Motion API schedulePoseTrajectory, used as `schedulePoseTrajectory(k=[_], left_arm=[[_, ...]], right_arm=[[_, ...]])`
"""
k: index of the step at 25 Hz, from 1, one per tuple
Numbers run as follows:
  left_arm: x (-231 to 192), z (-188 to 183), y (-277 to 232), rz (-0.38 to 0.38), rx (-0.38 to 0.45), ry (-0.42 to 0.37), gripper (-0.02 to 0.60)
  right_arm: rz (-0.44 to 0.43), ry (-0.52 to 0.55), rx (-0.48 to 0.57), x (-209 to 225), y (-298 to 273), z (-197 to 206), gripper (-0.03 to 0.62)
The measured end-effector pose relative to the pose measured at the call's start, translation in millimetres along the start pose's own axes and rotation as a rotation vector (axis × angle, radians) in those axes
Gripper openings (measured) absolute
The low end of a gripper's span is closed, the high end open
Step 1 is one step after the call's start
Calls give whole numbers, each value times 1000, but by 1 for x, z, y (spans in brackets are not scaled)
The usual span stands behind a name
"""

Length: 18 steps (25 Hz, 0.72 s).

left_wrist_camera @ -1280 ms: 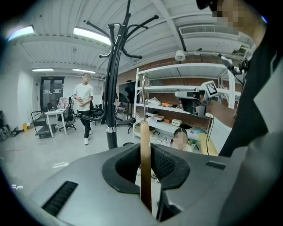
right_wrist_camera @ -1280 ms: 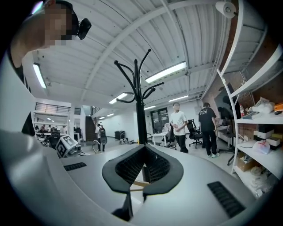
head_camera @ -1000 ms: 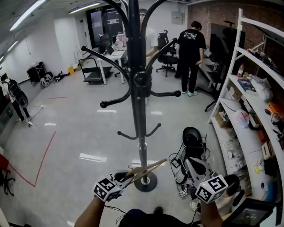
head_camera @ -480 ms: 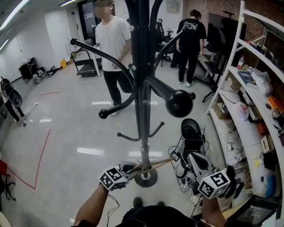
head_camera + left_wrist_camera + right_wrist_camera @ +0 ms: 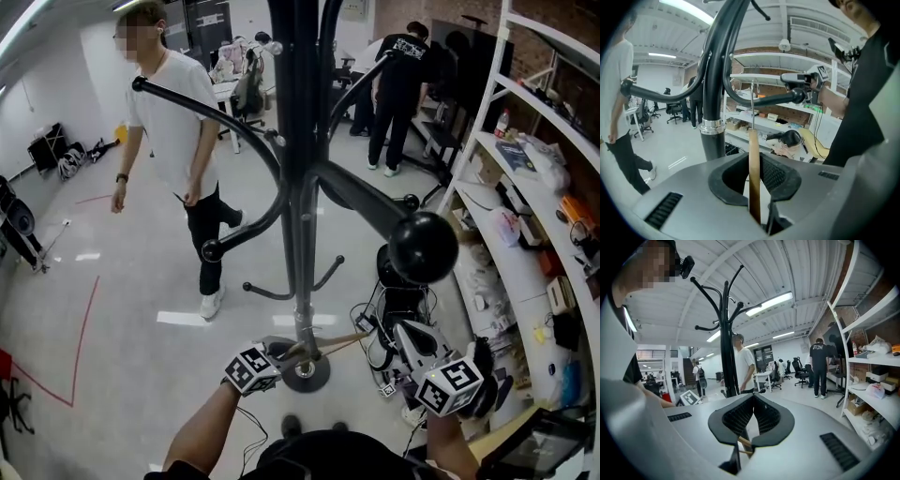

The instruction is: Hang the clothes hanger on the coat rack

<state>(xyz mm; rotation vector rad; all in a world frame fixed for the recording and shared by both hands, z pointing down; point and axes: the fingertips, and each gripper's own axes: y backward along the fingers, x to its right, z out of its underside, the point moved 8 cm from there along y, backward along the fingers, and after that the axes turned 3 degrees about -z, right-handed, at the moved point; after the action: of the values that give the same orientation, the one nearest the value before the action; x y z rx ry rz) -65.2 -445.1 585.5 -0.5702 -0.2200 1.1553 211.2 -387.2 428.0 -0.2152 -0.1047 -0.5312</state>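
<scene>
Wooden clothes hanger (image 5: 753,164) pinched in left hand-held gripper (image 5: 284,352), low beside coat rack (image 5: 302,300) base; right hand-held gripper (image 5: 753,397) pressed together.

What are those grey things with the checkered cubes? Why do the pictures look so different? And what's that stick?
A person, not a robot, carries a tool in each hand. The head view comes from a camera on the person's head, looking down. It shows the left hand-held gripper and the right hand-held gripper, each with a patterned cube. The other two pictures come from small cameras riding on those tools, looking along their jaws. The left one pinches the stick, a wooden clothes hanger. The right one's jaws are together. A bit of wood shows below them, but I can't tell if they pinch it. The tall black coat rack stands on the shiny floor, with shelves on the right.
</scene>
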Motion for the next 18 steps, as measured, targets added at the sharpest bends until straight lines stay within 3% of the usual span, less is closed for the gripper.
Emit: schedulePoseTrajectory(k=[18], left_arm=[[-10, 21, -22, 27, -40, -18, 52]], right_arm=[[14, -18, -15, 2, 1, 12, 6]])
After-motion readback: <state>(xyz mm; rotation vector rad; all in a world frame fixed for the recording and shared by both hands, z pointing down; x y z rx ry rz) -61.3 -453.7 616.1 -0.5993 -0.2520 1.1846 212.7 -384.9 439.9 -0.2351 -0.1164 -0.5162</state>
